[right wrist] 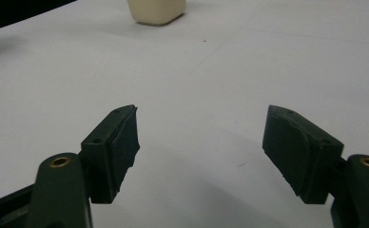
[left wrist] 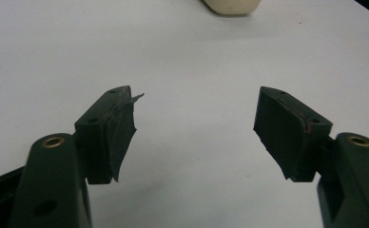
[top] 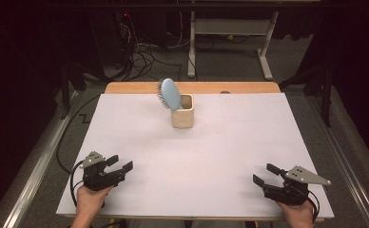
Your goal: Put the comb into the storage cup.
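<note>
Both grippers, left gripper (top: pixel 120 163) and right gripper (top: pixel 265 174), rest spread and unladen by the table's (top: pixel 197 156) near edge, well apart from the cup (top: pixel 182 111) holding a hairbrush (top: pixel 169 93).

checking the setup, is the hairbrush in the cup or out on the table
In. The blue hairbrush stands handle-down in the cream cup, its head leaning left above the rim.
</note>
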The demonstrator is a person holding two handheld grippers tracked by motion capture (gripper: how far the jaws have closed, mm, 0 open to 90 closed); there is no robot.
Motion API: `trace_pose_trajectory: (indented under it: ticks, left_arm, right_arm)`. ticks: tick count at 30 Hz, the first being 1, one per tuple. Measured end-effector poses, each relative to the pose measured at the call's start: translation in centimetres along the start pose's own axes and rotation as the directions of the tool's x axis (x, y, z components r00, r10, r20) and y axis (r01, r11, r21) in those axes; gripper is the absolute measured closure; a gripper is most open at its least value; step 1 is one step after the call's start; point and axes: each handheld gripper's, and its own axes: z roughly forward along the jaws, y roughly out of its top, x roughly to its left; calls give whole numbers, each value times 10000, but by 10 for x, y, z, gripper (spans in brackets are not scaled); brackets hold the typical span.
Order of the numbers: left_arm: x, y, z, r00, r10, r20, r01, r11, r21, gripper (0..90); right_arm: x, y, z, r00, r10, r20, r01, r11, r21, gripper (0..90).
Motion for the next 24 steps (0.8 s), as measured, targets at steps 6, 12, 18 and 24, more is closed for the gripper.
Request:
trace_pose_trajectory:
  ticks: [6,12,18,24]
  left_arm:
    - [0,-3,0,10000,-42,-17,42,10000,-16,305]
    - [2,-8,1,9998,-168,-139,168,9999,5,305]
    - [2,-10,1,9995,-48,-310,50,10000,74,305]
    - [3,-11,1,9993,-45,-365,49,9999,107,305]
  right_arm:
    - [0,0,0,10000,20,-2,-20,10000,-3,283]
    - [0,0,0,10000,7,-5,-7,10000,5,282]
    - [0,0,0,10000,15,-19,-15,10000,20,282]
    - [0,0,0,10000,4,-26,-4,10000,19,281]
